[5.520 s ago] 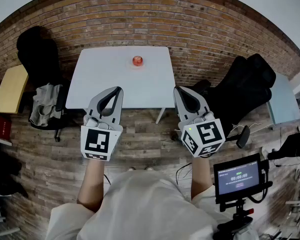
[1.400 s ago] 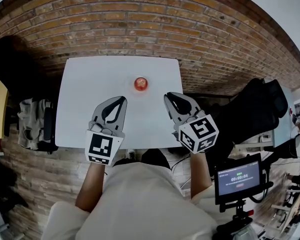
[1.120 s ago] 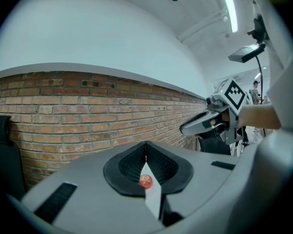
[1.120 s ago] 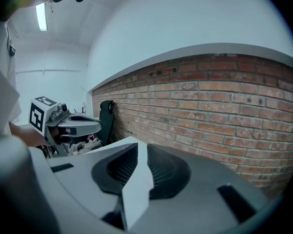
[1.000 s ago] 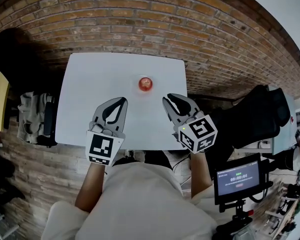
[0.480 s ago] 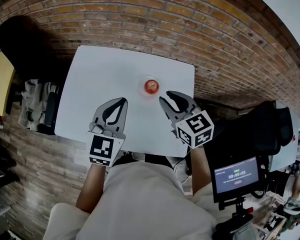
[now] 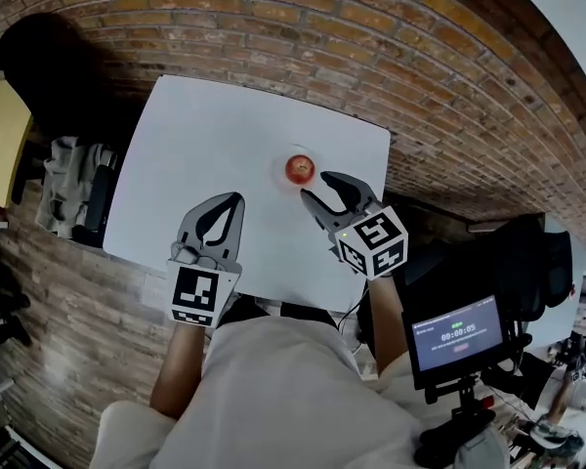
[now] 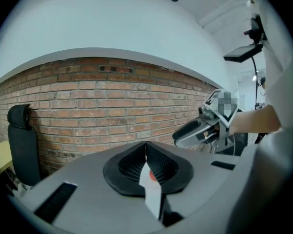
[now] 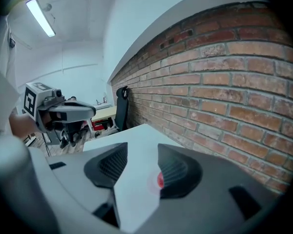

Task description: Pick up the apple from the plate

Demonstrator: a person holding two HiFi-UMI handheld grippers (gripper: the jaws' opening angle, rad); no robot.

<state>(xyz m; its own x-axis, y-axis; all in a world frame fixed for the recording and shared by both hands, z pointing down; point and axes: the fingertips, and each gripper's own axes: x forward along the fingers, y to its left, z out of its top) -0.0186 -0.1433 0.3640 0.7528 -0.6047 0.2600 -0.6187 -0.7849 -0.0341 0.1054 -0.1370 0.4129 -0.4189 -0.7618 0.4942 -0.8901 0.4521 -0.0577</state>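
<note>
A red apple (image 7: 299, 169) sits on a small pale plate (image 7: 282, 172) near the right side of the white table (image 7: 215, 115). My right gripper (image 7: 318, 186) hovers just short of the apple, on its near right. Its jaws have just been opening and stand open with nothing between them. In the right gripper view, the apple (image 9: 159, 180) peeks out beside the right jaw, ahead of the right gripper (image 9: 142, 152). My left gripper (image 7: 234, 199) is shut and empty over the table's near middle, well left of the apple. Through the left gripper (image 8: 146, 144), a sliver of apple (image 8: 152, 175) shows.
A brick wall runs behind the table. A black chair (image 7: 49, 57) and a seat with clothes (image 7: 73, 189) stand at the left, beside a yellow table (image 7: 0, 130). At the lower right are a monitor (image 7: 459, 332) and a black chair (image 7: 532, 262).
My right gripper has moved forward and down towards the apple, and its jaws have spread apart. The left gripper has come slightly forward and stayed shut.
</note>
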